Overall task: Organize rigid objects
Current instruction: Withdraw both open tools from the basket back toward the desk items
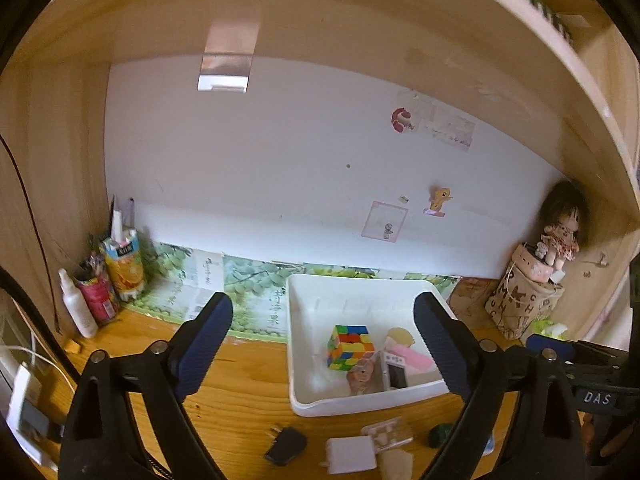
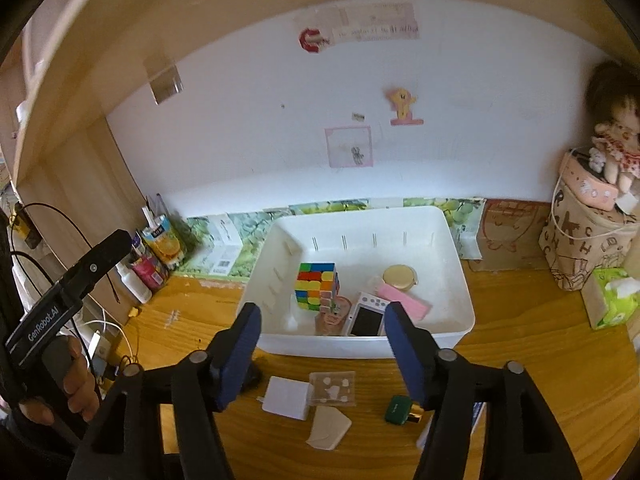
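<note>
A white bin (image 1: 304, 304) (image 2: 460, 280) stands on the wooden desk. It holds a colourful cube (image 1: 351, 346) (image 2: 316, 285), a small white device (image 1: 394, 372) (image 2: 366, 320), a pink block (image 1: 412, 358) (image 2: 404, 302), a round gold tin (image 2: 400, 276) and a brownish figure (image 1: 360, 376). In front of the bin lie a black plug (image 1: 285, 445), a white charger (image 1: 351, 455) (image 2: 287, 397), a clear packet (image 1: 387, 433) (image 2: 333, 388), a beige piece (image 2: 329, 427) and a green bottle (image 2: 400, 410). My left gripper (image 1: 324, 344) and right gripper (image 2: 322, 356) are open and empty above the desk's front.
Bottles and a juice carton (image 1: 122, 264) (image 2: 166, 246) stand at the back left. A patterned bag with a doll (image 1: 528, 300) (image 2: 580, 240) and a tissue box (image 2: 612, 298) stand at the right. White cables and a charger (image 1: 24, 408) lie at the far left.
</note>
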